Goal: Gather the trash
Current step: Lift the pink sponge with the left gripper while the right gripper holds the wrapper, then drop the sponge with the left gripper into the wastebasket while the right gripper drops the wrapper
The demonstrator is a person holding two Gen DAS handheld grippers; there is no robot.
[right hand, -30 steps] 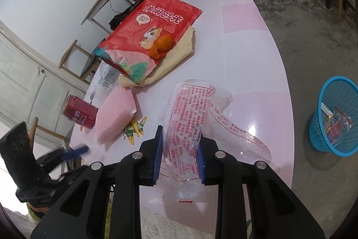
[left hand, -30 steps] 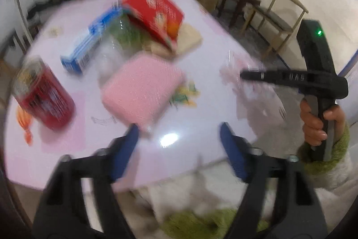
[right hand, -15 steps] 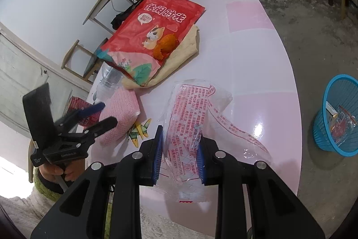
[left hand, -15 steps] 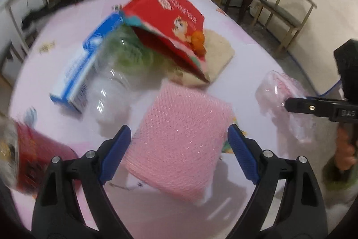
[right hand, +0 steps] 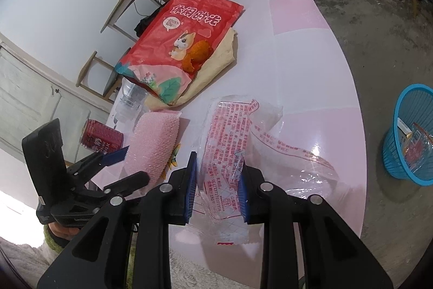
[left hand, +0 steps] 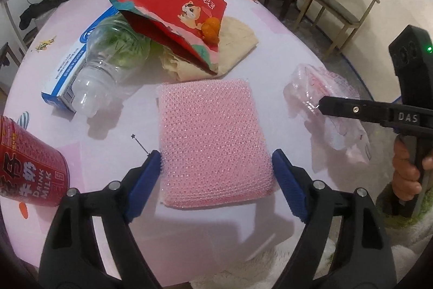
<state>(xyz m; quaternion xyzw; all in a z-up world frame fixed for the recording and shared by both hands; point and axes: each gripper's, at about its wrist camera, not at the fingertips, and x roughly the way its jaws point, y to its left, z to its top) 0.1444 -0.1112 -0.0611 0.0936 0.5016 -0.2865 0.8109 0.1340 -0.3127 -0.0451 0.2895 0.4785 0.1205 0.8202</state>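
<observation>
On the pink table [left hand: 270, 50], the left gripper [left hand: 216, 169], having come forward, is straddling the pink sponge [left hand: 211, 137], jaws apart and just narrowing; the right gripper [right hand: 216, 184] is staying clamped on the clear wrapper [right hand: 224, 153], so a second pickup looks ready

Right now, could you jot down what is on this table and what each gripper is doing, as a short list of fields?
Surface: round pink table
Left gripper: jaws wide, just been closing slightly, straddling the flat pink mesh sponge
Right gripper: shut on a clear printed plastic wrapper
Other litter: red snack pouch, clear plastic bottle, red milk can
Bin: blue basket on floor
</observation>
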